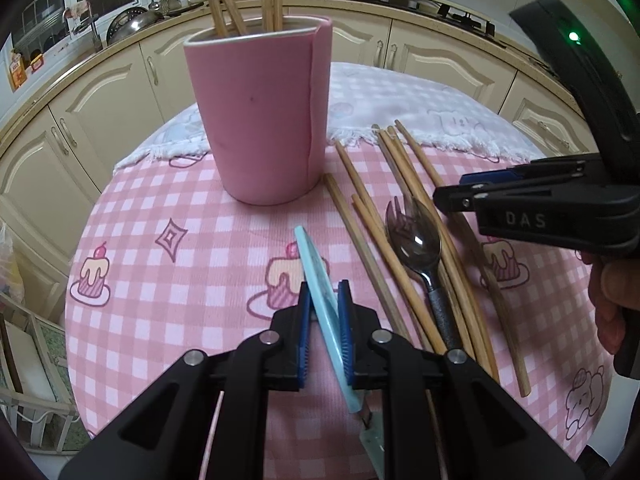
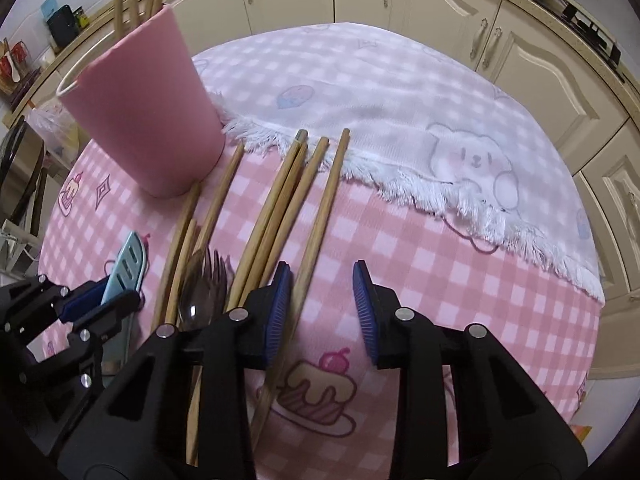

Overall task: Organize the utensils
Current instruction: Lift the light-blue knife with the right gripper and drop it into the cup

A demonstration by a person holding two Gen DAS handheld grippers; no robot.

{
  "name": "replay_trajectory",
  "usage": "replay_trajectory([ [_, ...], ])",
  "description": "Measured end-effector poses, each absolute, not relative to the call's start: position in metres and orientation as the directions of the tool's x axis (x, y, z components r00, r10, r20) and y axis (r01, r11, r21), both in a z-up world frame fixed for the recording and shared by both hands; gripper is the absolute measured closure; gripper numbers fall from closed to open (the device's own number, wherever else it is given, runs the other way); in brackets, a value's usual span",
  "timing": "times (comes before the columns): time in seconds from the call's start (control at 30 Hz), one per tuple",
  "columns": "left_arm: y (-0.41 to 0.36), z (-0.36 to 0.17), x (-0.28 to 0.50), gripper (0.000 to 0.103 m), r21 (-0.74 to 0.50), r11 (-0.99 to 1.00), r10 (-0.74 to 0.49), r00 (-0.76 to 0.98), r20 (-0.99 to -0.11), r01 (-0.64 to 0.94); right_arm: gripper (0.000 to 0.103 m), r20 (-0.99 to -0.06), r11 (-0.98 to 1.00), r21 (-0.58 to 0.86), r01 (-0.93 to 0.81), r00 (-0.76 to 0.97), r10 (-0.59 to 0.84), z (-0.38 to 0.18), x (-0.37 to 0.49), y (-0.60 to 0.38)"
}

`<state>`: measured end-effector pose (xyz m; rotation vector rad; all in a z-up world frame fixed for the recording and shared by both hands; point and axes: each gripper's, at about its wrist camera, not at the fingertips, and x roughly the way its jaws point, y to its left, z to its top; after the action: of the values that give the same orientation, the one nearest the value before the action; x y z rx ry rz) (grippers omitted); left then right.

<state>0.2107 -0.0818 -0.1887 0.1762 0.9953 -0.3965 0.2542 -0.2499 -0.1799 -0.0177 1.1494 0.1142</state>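
A pink cup (image 1: 260, 120) (image 2: 148, 120) with several chopsticks upright in it stands on the pink checked tablecloth. My left gripper (image 1: 324, 292) (image 2: 100, 300) is shut on a light blue flat utensil (image 1: 316, 272) (image 2: 128, 256), which is tilted edge-up just above the cloth. Several loose chopsticks (image 1: 400, 184) and a metal spork (image 1: 416, 240) (image 2: 208, 280) lie to the cup's right. My right gripper (image 2: 322, 268) (image 1: 452, 196) hangs over them. One chopstick (image 2: 320, 220) lies between its jaws against the left pad, while the right pad stands well clear of it.
A white fringed cloth (image 1: 400, 100) (image 2: 380, 100) with bear prints covers the far part of the round table. Cream cabinets (image 1: 100, 100) curve around behind. A hand (image 1: 612, 300) holds the right gripper at the right edge.
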Motion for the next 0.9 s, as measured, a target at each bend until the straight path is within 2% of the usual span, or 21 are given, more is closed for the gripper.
replay_trajectory([
  [0.07, -0.082, -0.189, 0.212, 0.091, -0.041, 0.914, -0.249, 0.477, -0.843, 0.404, 0.072, -0.911, 0.994, 0.024, -0.11, 0.408, 0.067, -0.18, 0.259, -0.247],
  [0.13, -0.081, -0.188, 0.214, 0.093, -0.055, 0.915, -0.258, 0.473, -0.842, 0.401, 0.094, -0.91, 0.991, 0.014, -0.131, 0.41, 0.067, -0.179, 0.263, -0.243],
  [0.2, -0.078, -0.184, 0.214, 0.096, -0.063, 0.918, -0.262, 0.481, -0.837, 0.391, 0.096, -0.904, 0.988, 0.064, -0.138, 0.412, 0.116, -0.177, 0.264, -0.248],
  [0.5, -0.044, -0.151, 0.203, 0.098, -0.112, 0.931, -0.306, 0.578, -0.756, 0.347, 0.097, -0.794, 0.964, 0.236, -0.125, 0.547, 0.265, -0.143, 0.231, -0.279],
  [0.7, -0.032, -0.113, 0.195, 0.098, -0.142, 0.933, -0.34, 0.686, -0.644, 0.33, 0.097, -0.654, 0.935, 0.312, -0.169, 0.676, 0.34, -0.093, 0.215, -0.285],
  [0.9, -0.017, -0.067, 0.191, 0.098, -0.173, 0.933, -0.359, 0.792, -0.493, 0.315, 0.097, -0.52, 0.922, 0.313, -0.23, 0.771, 0.369, -0.045, 0.213, -0.277],
])
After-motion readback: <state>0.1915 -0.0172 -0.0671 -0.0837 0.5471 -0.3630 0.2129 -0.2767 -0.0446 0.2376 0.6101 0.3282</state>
